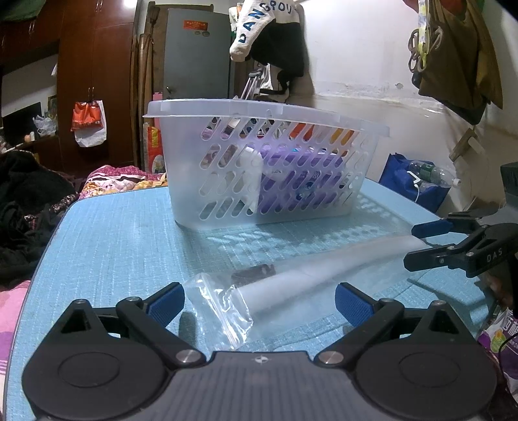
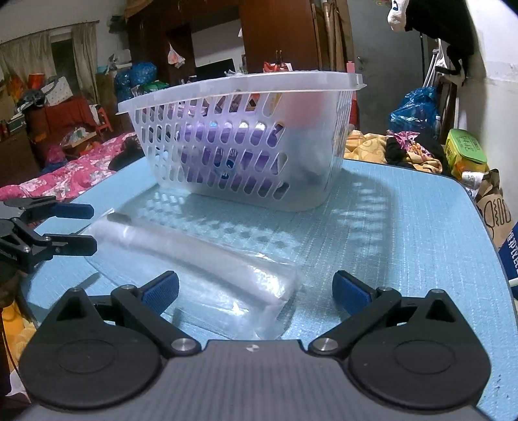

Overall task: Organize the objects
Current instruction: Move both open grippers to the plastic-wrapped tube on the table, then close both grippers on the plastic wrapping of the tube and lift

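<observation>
Blue mat point(image 1: 123, 246) under slotted basket point(image 1: 265, 162); "DAS" on right tongs point(image 1: 417, 243), both tongs spread, left tongs point(image 1: 259, 299) around clear bag point(image 1: 226, 311).

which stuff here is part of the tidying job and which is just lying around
Part of the job:
- clear plastic bag lying on the blue table
- white slotted basket, already holding purple items
- left gripper and right gripper, both open

Just lying about:
- hanging sock
- blue bag with bottles
- green-lidded box

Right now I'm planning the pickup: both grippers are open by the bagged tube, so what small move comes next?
Probably ease the right gripper forward and shut on the clear bag. The bag lies flat on the blue table, outside the basket, its end between the open fingers.
</observation>
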Motion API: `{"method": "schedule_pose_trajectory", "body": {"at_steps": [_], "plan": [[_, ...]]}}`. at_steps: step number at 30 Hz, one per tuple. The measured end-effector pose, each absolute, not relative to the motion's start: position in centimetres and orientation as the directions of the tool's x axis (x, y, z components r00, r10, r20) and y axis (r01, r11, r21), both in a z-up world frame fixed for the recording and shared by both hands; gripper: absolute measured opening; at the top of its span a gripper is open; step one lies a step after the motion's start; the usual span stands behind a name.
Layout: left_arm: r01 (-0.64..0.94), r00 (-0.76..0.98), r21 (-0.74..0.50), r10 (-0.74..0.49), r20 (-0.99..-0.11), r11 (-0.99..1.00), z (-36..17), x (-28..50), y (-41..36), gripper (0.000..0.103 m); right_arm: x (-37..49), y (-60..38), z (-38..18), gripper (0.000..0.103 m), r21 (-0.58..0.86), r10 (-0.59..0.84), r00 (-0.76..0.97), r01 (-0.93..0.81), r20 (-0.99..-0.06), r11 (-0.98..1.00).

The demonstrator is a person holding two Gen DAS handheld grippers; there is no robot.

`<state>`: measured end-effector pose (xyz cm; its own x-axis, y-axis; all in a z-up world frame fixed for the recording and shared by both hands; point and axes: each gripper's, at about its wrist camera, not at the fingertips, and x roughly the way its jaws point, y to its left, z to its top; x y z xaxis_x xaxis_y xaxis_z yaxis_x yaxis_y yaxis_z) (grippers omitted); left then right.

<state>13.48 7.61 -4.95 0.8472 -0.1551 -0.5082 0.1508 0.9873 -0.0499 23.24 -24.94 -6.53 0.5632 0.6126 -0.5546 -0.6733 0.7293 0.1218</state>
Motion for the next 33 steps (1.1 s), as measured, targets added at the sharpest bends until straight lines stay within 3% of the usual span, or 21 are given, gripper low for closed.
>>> {"method": "schedule_pose_trajectory", "body": {"at_steps": [10, 13, 18, 25, 29, 31, 33], "plan": [[0.159, 0.840, -0.045, -0.159, -0.519, 0.986, -5.0, 13.6, 7.5, 0.101, 23.3, -25.4, -6.4, 0.100, 0.149, 0.633, 0.567, -0.672, -0.527, 0.725], [0.165, 0.825, -0.013, -0.145, -0.546, 0.986, -5.1, 14.1, 6.9, 0.101, 23.2, -24.9, -6.5, 0.095, 0.118, 0.621, 0.563, -0.682, -0.545, 0.722], [0.194, 0.806, 0.073, -0.116, -0.581, 0.978, -5.2, 14.5, 5.4, 0.101, 22.0, -24.0, -6.5, 0.076, 0.040, 0.610, 0.578, -0.707, -0.542, 0.706], [0.182, 0.799, 0.073, -0.104, -0.592, 0.981, -5.0, 15.1, 4.4, 0.098, 21.4, -23.5, -6.6, 0.065, 0.002, 0.605, 0.587, -0.716, -0.538, 0.698], [0.211, 0.815, 0.053, -0.145, -0.562, 0.976, -5.0, 14.5, 4.2, 0.071, 20.8, -23.4, -6.7, 0.052, -0.027, 0.602, 0.607, -0.716, -0.519, 0.698], [0.195, 0.832, 0.086, -0.118, -0.542, 0.977, -5.0, 14.3, 3.8, 0.061, 20.6, -23.3, -6.7, 0.044, -0.048, 0.595, 0.622, -0.710, -0.509, 0.702], [0.188, 0.847, 0.113, -0.103, -0.522, 0.976, -5.1, 14.0, 3.5, 0.044, 20.3, -23.4, -6.7, 0.035, -0.060, 0.595, 0.634, -0.708, -0.494, 0.703]]}}
